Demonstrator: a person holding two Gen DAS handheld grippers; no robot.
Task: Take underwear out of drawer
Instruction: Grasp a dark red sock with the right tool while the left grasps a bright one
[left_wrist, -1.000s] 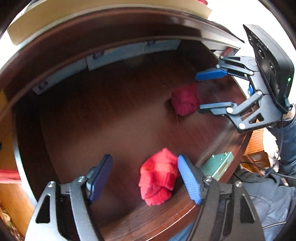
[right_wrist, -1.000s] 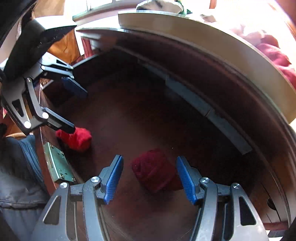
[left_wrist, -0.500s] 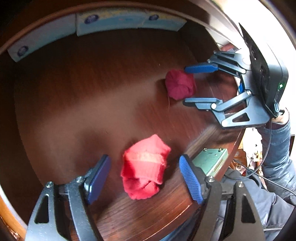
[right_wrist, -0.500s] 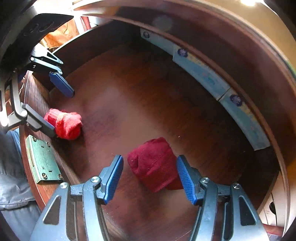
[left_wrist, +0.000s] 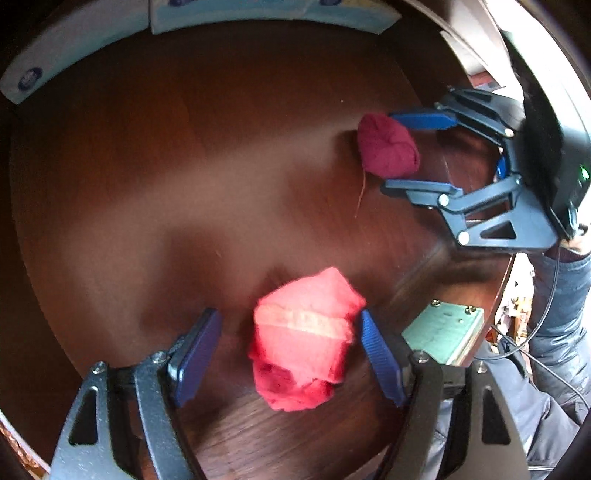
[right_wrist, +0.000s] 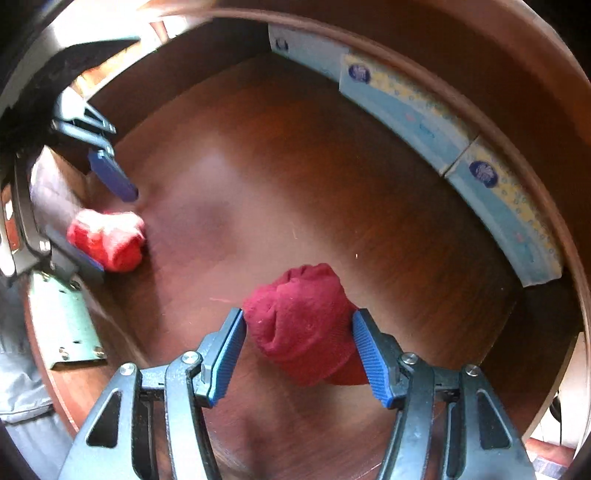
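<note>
The left gripper (left_wrist: 288, 354) is wide open around the bright red roll (left_wrist: 304, 339), not squeezing. The right gripper (right_wrist: 297, 350) sits around the dark red roll (right_wrist: 303, 325), pads just touching, maybe not holding. A soft roll could slip out or come undone when lifted.

Dark wooden drawer floor (left_wrist: 184, 166), bright red bundle (left_wrist: 306, 339), maroon bundle (right_wrist: 303, 325), well apart

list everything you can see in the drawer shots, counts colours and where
bright red underwear bundle: 1, bright red, drawer floor near the front edge, between the left gripper's jaws
dark red underwear bundle: 1, maroon, drawer floor, between the right gripper's jaws
drawer: 1, dark brown wood, open
flat packets: at least 2, pale blue, along the back wall
lock plate: 1, green metal, on the front edge
left gripper: 1, blue pads, open
right gripper: 1, blue pads, pads at the bundle's sides
sleeve: 1, grey-blue, right side
</note>
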